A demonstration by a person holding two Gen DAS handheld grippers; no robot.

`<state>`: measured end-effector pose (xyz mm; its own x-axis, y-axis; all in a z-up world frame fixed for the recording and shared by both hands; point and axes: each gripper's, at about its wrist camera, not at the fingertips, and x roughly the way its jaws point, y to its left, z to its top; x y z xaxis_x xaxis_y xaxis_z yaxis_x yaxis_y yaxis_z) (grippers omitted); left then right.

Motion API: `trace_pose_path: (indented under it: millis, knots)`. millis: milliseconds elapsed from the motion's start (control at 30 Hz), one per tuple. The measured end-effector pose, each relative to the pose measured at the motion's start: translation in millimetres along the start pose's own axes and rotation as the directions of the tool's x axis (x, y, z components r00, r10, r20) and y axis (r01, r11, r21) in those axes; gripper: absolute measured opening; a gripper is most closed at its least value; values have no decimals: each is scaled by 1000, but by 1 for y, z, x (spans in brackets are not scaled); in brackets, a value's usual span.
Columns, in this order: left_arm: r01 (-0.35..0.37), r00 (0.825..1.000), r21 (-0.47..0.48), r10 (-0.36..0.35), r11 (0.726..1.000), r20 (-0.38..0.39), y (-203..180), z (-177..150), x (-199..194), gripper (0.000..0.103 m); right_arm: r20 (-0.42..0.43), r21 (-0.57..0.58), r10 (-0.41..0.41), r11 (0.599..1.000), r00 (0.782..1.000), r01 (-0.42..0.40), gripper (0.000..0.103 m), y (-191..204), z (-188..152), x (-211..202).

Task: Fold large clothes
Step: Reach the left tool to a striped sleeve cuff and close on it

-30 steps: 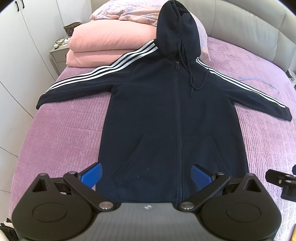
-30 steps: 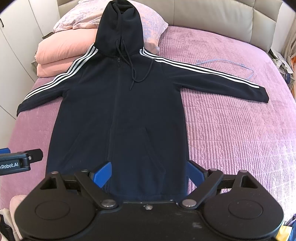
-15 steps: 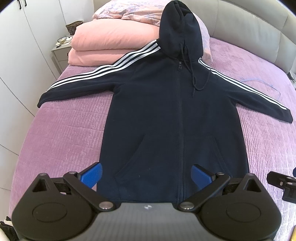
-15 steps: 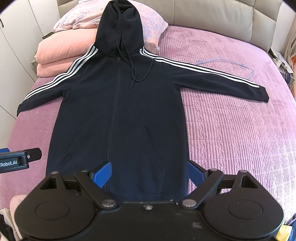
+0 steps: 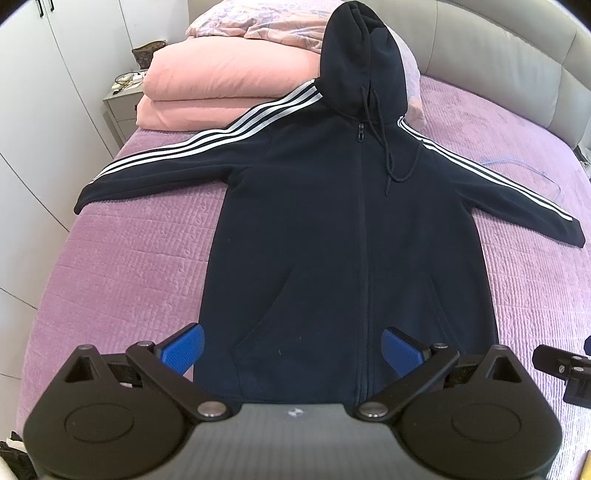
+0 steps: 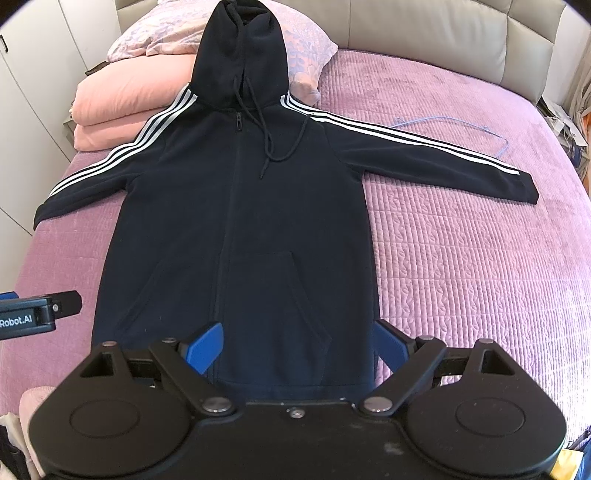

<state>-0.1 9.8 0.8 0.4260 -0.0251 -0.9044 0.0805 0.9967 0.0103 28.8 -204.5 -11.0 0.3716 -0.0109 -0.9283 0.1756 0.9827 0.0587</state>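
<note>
A navy zip hoodie [image 5: 332, 229] [image 6: 240, 206] with white-striped sleeves lies flat and face up on the purple bedspread [image 5: 122, 266], both sleeves spread out and the hood resting on the pillows. My left gripper [image 5: 291, 350] hovers open above the hem's left half, its blue pads [image 5: 183, 347] wide apart and empty. Over the hem's right half my right gripper [image 6: 295, 349] is open too, holding nothing. Each gripper's tip shows at the side edge of the other's view.
Folded pink blankets [image 5: 221, 88] and a floral pillow [image 6: 306, 55] sit at the head of the bed. A thin blue cable [image 6: 461, 125] lies on the spread beyond the right sleeve. White wardrobe doors [image 5: 33, 110] and a nightstand [image 5: 118, 99] stand to the left, a padded headboard [image 6: 443, 29] behind.
The left wrist view has shifted slightly, so the hoodie sits a bit further right and lower in it. The right gripper has barely moved. Both stay open.
</note>
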Motion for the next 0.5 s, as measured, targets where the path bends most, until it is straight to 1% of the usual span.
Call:
trace_pose_path:
  millis: [233, 300, 367, 433, 467, 500]
  knots:
    - [5, 1000, -6, -5, 1000, -1, 4, 5, 9, 102, -3, 5, 16, 1000, 1000, -16, 103, 0, 3, 8]
    - [16, 1000, -21, -16, 1000, 5, 8, 8, 16, 99, 1, 15, 47, 999, 999, -47, 103, -1, 5, 15]
    - [32, 999, -38, -31, 999, 24, 15, 13, 26, 99, -4, 39, 103, 994, 995, -102, 103, 0, 9, 27]
    - [31, 999, -40, -30, 999, 30, 21, 20, 39, 98, -11, 73, 151, 986, 988, -150, 102, 1, 17, 43]
    - [22, 999, -44, -21, 999, 28, 26, 26, 47, 94, -4, 80, 164, 983, 987, -163, 102, 3, 21, 50]
    - [12, 1000, -51, -11, 999, 28, 30, 32, 56, 87, 18, 74, 174, 982, 985, -175, 102, 6, 25, 58]
